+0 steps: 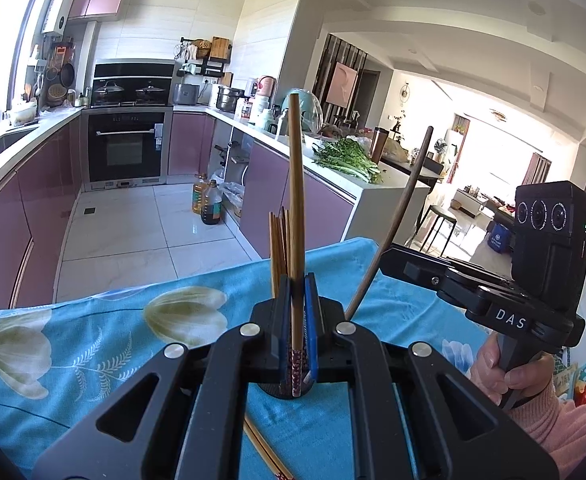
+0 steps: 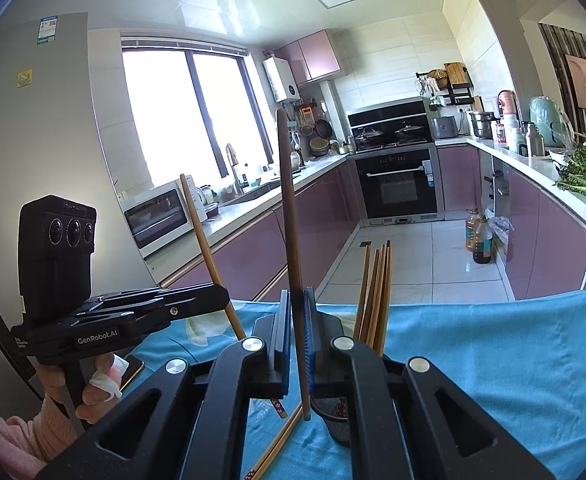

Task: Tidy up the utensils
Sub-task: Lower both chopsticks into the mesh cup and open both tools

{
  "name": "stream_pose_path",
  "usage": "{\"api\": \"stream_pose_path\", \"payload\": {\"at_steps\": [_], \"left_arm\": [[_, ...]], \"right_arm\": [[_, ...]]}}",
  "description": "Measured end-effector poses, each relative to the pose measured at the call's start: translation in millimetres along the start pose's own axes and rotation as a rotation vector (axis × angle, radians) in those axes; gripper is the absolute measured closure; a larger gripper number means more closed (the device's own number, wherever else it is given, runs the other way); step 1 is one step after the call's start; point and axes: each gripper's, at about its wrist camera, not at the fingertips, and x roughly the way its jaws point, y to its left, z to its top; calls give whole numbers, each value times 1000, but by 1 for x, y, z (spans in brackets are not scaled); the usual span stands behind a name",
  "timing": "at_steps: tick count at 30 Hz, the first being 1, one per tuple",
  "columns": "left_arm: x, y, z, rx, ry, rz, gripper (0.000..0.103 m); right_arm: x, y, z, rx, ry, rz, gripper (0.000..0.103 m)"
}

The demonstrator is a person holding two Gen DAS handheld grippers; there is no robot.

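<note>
My left gripper is shut on a light bamboo chopstick held upright, its patterned end down over a black mesh holder. Several chopsticks stand in that holder behind the fingers. My right gripper is shut on a dark brown chopstick, also upright, its lower tip beside the mesh holder where several chopsticks stand. The right gripper's dark chopstick shows in the left wrist view; the left gripper's chopstick shows in the right wrist view.
A blue flowered cloth covers the table. Loose chopsticks lie on it under the grippers. A phone lies at the cloth's left. Kitchen counters, an oven and oil bottles stand beyond the table edge.
</note>
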Motion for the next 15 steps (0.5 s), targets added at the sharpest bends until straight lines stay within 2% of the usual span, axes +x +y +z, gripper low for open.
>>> {"api": "stream_pose_path", "payload": {"at_steps": [15], "left_arm": [[8, -10, 12, 15, -24, 12, 95]], "right_arm": [[5, -10, 17, -6, -27, -34, 98]]}}
